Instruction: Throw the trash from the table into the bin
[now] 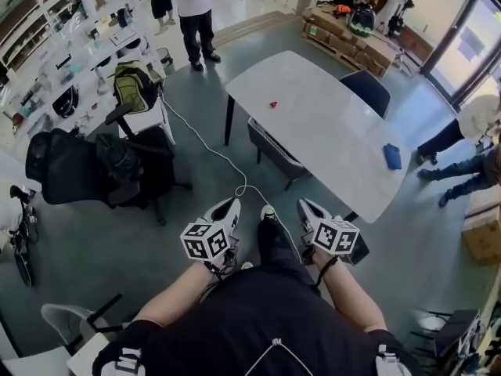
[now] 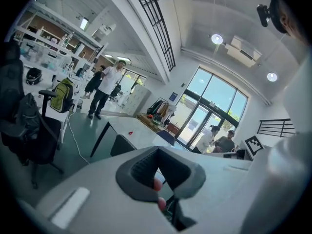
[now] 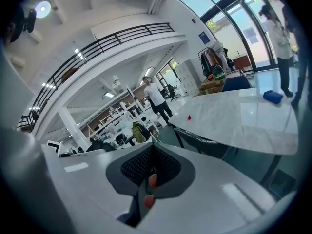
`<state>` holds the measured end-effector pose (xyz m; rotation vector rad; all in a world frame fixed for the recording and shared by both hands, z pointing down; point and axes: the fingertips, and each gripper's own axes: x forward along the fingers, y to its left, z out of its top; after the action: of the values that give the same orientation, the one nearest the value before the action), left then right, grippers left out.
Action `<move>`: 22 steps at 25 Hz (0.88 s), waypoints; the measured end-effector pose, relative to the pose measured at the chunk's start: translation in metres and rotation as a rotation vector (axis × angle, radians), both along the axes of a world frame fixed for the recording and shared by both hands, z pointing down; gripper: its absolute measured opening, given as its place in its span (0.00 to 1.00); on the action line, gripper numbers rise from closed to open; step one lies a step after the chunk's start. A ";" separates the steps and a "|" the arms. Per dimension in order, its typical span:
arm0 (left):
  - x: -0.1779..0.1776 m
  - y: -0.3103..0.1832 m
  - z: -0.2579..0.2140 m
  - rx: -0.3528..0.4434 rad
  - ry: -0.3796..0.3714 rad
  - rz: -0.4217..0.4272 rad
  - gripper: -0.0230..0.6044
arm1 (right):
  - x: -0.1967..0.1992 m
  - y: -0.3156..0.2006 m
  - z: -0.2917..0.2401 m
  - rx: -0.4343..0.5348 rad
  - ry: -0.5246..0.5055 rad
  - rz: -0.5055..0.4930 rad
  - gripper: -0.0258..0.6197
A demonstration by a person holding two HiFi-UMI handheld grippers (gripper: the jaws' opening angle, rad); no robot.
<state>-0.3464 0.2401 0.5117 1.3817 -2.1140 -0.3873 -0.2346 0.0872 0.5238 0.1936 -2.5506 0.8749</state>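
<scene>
A long white table [image 1: 329, 124] stands ahead of me on the grey floor. A small red piece of trash [image 1: 273, 104] lies near its far left end; it also shows in the left gripper view [image 2: 130, 132] and the right gripper view [image 3: 189, 116]. A blue object [image 1: 392, 156] lies near the table's right end, and appears again in the right gripper view [image 3: 273, 96]. My left gripper [image 1: 232, 203] and right gripper [image 1: 304, 204] are held side by side low in front of me, short of the table. Both are shut with nothing between their jaws.
A grey chair [image 1: 274, 151] is tucked under the table's near side and a dark blue chair [image 1: 368, 91] stands at the far side. A black office chair with bags [image 1: 102, 167] stands at left. A white cable [image 1: 211, 151] runs across the floor. A person [image 1: 192, 14] stands beyond; others sit at right [image 1: 470, 147].
</scene>
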 end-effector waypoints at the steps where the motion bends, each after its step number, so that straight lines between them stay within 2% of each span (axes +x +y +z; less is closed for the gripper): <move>1: -0.012 -0.001 0.002 -0.003 -0.002 -0.019 0.04 | -0.017 -0.006 0.004 0.001 -0.001 -0.017 0.08; 5: -0.066 -0.002 0.010 -0.035 -0.007 -0.107 0.04 | -0.089 -0.047 0.025 0.017 0.007 -0.056 0.09; 8: -0.111 -0.006 0.016 -0.069 0.010 -0.197 0.04 | -0.154 -0.102 0.051 0.036 0.027 -0.052 0.09; 10: -0.142 -0.016 0.016 -0.088 0.006 -0.236 0.04 | -0.203 -0.144 0.074 0.017 0.040 -0.028 0.09; 13: -0.182 -0.036 0.013 -0.115 0.004 -0.282 0.04 | -0.273 -0.205 0.115 -0.019 0.086 0.008 0.19; 17: -0.215 -0.049 0.013 -0.160 0.031 -0.340 0.04 | -0.358 -0.264 0.182 0.050 0.187 0.010 0.31; 19: -0.229 -0.050 0.018 -0.194 0.046 -0.374 0.04 | -0.394 -0.289 0.215 0.070 0.235 0.033 0.32; 22: -0.247 -0.047 0.025 -0.244 0.088 -0.435 0.04 | -0.434 -0.321 0.253 0.051 0.303 0.096 0.34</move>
<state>-0.5931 0.1929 0.5371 0.7515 -2.2922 -0.3367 -0.6690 -0.2338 0.7769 0.4329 -2.2963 0.7511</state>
